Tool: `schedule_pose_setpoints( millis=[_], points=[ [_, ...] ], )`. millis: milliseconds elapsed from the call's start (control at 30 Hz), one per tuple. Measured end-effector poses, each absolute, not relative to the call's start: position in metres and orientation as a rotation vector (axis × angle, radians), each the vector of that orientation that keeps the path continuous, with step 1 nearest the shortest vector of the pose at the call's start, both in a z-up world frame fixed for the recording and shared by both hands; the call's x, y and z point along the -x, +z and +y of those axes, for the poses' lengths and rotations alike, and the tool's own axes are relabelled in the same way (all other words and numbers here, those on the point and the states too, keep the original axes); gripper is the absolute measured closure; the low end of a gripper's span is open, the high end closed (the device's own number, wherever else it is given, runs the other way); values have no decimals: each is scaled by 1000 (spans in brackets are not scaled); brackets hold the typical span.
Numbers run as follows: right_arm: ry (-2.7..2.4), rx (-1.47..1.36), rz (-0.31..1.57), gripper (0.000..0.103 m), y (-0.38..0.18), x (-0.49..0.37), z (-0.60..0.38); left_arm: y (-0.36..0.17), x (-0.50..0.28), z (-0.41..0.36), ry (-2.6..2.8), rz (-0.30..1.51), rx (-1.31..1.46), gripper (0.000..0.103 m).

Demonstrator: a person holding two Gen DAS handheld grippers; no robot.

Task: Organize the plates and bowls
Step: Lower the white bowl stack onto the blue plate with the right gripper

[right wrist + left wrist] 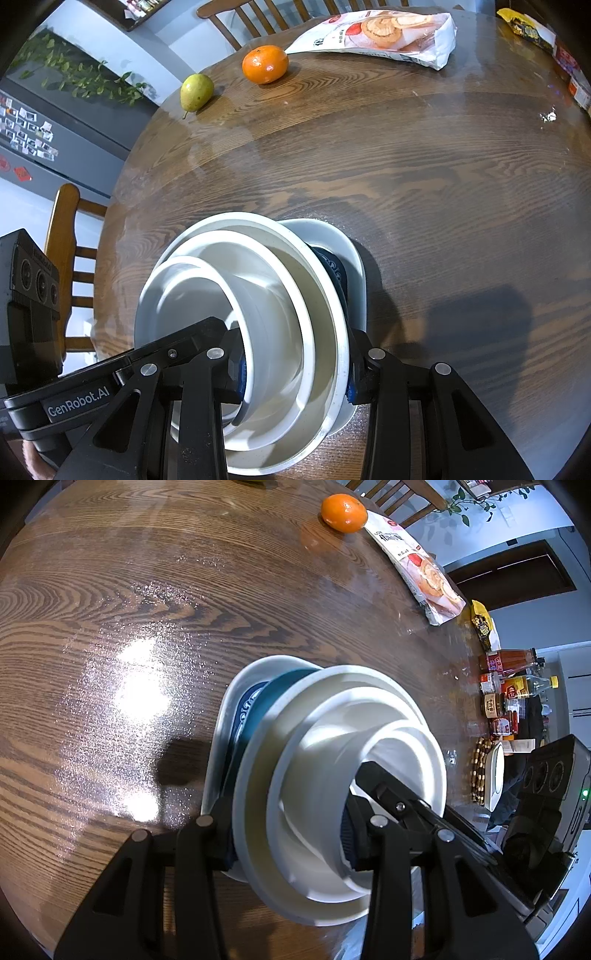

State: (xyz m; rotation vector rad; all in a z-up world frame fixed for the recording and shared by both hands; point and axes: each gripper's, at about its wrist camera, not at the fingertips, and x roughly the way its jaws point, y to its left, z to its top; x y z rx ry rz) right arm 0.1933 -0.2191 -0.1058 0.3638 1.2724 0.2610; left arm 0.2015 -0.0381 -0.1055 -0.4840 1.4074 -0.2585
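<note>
A nested stack of white bowls (332, 775) with a blue patterned dish (255, 709) and a white plate (236, 701) beneath sits on the brown wooden table (110, 627). My left gripper (288, 834) is shut across the stack's rims, one finger outside, the other inside the innermost bowl. In the right wrist view the same bowl stack (266, 314) is clamped by my right gripper (295, 373) from the opposite side, over the plate (347, 258). Each gripper shows in the other's view.
An orange (265, 63) and a pear (196, 91) lie at the table's far edge beside a snack bag (376, 29). Sauce bottles and jars (509, 686) crowd the table's right side. Wooden chairs (70, 229) stand around the table.
</note>
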Motion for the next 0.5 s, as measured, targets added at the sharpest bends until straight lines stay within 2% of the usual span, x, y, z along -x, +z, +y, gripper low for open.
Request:
schedule_pose_setpoints(
  millis=[500],
  points=[
    [259, -349, 1277, 63, -106, -193, -218, -103, -199, -36, -252, 1400, 481, 61]
  ],
)
